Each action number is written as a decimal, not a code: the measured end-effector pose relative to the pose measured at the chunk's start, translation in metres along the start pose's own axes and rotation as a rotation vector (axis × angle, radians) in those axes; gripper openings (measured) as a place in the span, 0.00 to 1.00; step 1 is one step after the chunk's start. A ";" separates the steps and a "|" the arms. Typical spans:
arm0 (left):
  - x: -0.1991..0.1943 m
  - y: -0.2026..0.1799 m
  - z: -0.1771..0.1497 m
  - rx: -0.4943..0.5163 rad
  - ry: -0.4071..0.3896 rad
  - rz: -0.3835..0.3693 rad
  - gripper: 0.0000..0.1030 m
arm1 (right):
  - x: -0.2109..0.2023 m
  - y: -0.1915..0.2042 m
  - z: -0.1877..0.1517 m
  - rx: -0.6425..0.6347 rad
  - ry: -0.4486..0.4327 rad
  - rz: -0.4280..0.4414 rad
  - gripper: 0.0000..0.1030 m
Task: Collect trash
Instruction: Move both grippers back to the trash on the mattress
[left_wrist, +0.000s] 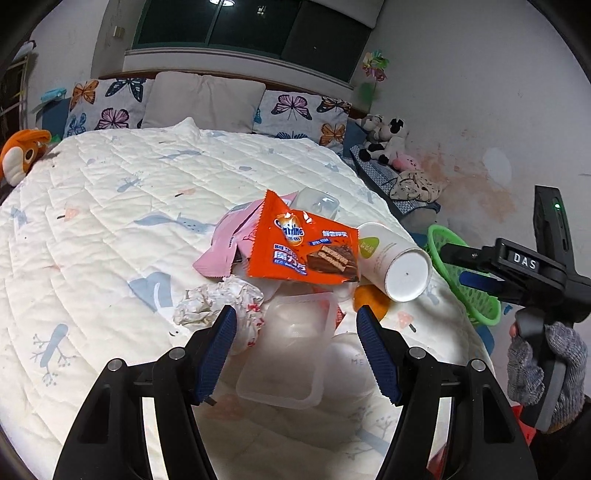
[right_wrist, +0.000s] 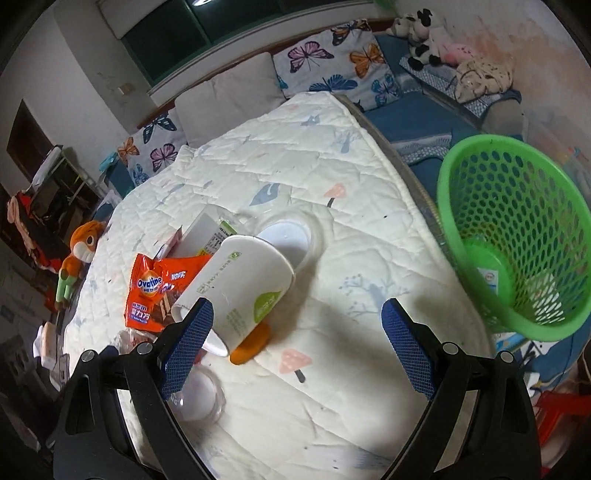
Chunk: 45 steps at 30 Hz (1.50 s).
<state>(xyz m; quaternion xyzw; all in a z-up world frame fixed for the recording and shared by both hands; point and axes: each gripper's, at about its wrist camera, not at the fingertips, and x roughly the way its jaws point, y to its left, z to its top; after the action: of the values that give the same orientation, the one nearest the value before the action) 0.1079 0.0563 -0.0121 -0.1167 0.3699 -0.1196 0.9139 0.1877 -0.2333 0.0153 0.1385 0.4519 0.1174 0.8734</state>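
The left gripper (left_wrist: 295, 328) hung over the heap of litter on the quilted bed (left_wrist: 110, 206) with its jaws wide apart and nothing in them; a clear plastic tray (left_wrist: 288, 354) lay directly between and below them, a crumpled paper wad (left_wrist: 218, 302) just beside the left jaw, and the orange snack wrapper (left_wrist: 299, 247) and a pink wrapper (left_wrist: 221, 251) lay ahead of the tips. The right gripper (right_wrist: 295, 332) was likewise spread and empty, with the tipped white paper cup (right_wrist: 240, 291) against its left jaw, an orange lid (right_wrist: 251, 343) beneath the cup, and a clear round container (right_wrist: 201, 395) under that same jaw. The green mesh basket (right_wrist: 517, 236) stood off the bed edge, beyond the right jaw, apparently nearly empty. The likely trouble was in the grasp: the tray looked thin and slick, so a pinch on its wall could buckle it or let it squirt free. The cup lay on its side and could roll off towards the edge if nudged by a closing jaw. Overlapping wrappers might drag neighbours along and spill on the way to the basket.
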 end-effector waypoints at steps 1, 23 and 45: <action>0.000 0.003 0.000 -0.001 0.000 -0.008 0.63 | 0.003 0.001 0.000 0.012 0.012 0.002 0.89; 0.000 0.016 0.002 -0.005 -0.007 -0.060 0.63 | 0.023 0.010 0.005 0.076 0.113 0.038 0.89; -0.017 0.031 0.007 -0.048 -0.047 0.016 0.63 | 0.003 0.036 -0.011 -0.141 0.042 -0.063 0.89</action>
<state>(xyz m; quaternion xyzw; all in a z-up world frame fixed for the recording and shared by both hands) 0.1046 0.0915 -0.0055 -0.1386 0.3522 -0.1008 0.9201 0.1774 -0.1970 0.0191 0.0600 0.4650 0.1242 0.8745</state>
